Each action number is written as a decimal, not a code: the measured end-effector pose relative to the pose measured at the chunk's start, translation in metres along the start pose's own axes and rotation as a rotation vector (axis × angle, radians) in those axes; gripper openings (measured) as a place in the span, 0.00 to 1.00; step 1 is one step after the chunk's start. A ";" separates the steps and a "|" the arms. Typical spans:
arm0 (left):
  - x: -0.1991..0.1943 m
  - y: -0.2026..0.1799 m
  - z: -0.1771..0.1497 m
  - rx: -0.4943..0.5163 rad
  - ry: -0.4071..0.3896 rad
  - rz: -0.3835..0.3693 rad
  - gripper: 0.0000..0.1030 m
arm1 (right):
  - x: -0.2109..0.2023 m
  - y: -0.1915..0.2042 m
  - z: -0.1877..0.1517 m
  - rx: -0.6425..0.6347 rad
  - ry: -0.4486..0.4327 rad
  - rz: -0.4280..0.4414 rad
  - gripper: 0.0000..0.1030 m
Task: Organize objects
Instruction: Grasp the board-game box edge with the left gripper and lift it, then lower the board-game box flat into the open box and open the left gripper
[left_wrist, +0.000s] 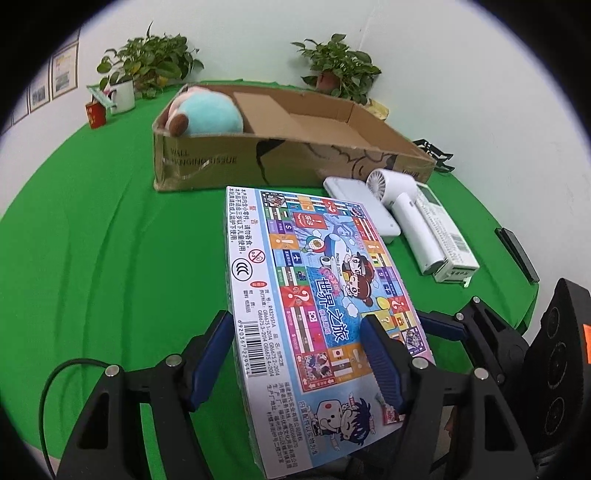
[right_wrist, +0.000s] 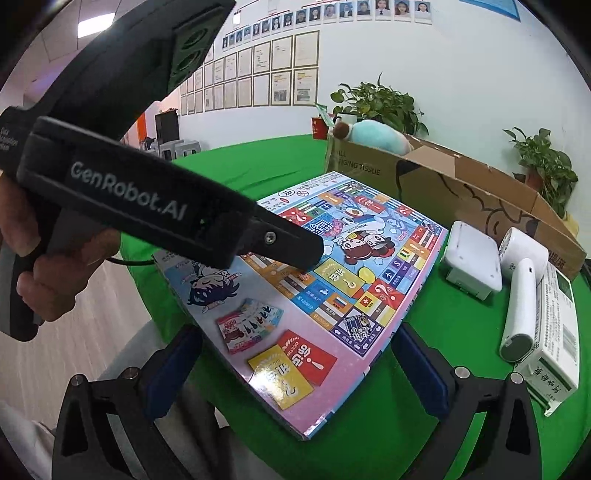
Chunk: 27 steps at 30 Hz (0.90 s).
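A colourful board game box (left_wrist: 314, 277) is tilted above the green table (left_wrist: 92, 240). My left gripper (left_wrist: 295, 332) is shut on its near end, one blue pad under the white side face and the other on the printed top. In the right wrist view its upper finger (right_wrist: 295, 251) presses on the game box (right_wrist: 332, 288). My right gripper (right_wrist: 297, 332) stands open with the box's near corner between its fingers; whether the pads touch the edges I cannot tell. An open cardboard box (left_wrist: 221, 158) behind holds a light blue plush toy (left_wrist: 210, 114).
Right of the game box lie a white hand fan (left_wrist: 402, 206), a flat white device (left_wrist: 354, 192) and a white-green carton (left_wrist: 447, 236). A black strip (left_wrist: 517, 254) sits by the table's right edge. Potted plants (left_wrist: 147, 62) and a mug (left_wrist: 123, 96) stand at the back.
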<state>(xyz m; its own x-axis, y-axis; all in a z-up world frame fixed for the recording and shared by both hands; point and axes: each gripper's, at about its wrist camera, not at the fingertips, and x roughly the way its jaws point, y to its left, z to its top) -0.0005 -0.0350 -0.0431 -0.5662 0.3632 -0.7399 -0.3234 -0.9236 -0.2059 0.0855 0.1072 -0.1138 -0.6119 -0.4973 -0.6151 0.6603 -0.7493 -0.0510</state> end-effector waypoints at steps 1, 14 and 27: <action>-0.002 -0.002 0.004 0.007 -0.010 0.005 0.67 | -0.003 -0.001 0.004 0.002 -0.008 -0.004 1.00; -0.043 -0.026 0.072 0.093 -0.220 0.000 0.67 | -0.041 -0.031 0.076 -0.012 -0.128 -0.109 0.99; -0.037 -0.052 0.163 0.188 -0.343 0.018 0.67 | -0.055 -0.098 0.165 -0.021 -0.163 -0.197 1.00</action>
<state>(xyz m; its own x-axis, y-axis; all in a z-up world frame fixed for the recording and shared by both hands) -0.0863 0.0197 0.0990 -0.7831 0.3967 -0.4789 -0.4266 -0.9031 -0.0504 -0.0175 0.1357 0.0544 -0.7904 -0.4080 -0.4570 0.5294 -0.8302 -0.1745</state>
